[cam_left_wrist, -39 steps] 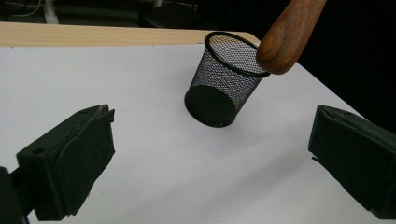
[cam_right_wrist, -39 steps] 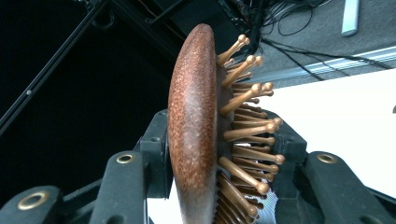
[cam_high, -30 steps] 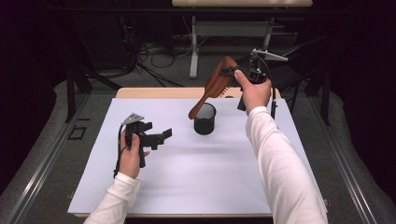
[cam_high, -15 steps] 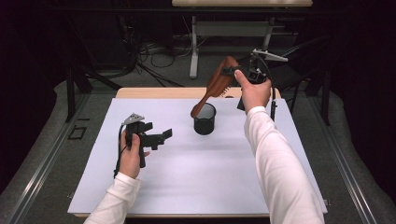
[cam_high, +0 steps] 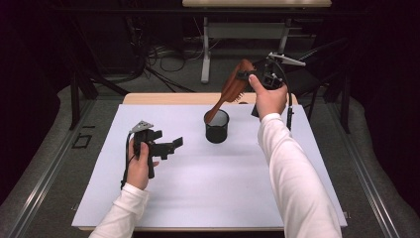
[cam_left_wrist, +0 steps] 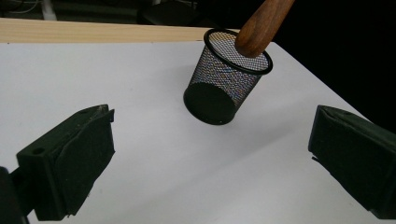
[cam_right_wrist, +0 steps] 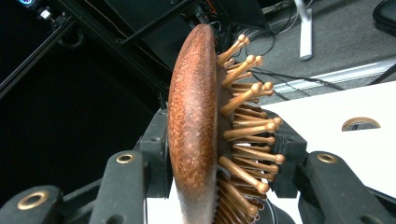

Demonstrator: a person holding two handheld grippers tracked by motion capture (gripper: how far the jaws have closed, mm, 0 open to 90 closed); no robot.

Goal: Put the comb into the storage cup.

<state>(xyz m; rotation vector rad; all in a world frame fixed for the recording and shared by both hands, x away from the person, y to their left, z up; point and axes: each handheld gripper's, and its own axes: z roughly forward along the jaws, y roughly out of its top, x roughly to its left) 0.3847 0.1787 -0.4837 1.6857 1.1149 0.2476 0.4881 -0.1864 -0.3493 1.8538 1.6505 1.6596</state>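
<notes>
One wooden hairbrush, clamped at its head by the right gripper, slants with its handle tip at, seemingly just inside, the black mesh cup on the white mat. The left gripper hovers nearby, jaws apart.

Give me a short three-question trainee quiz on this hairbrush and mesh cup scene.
1. True or false: the right gripper is shut on the wooden hairbrush.
2. Where is the brush's handle tip: A) lying flat on the table, B) at the mouth of the black mesh cup, C) between the left gripper's jaws?
3. Is the left gripper open or shut?

Key: 1 true; 2 B; 3 open, with nothing between its jaws.
</notes>
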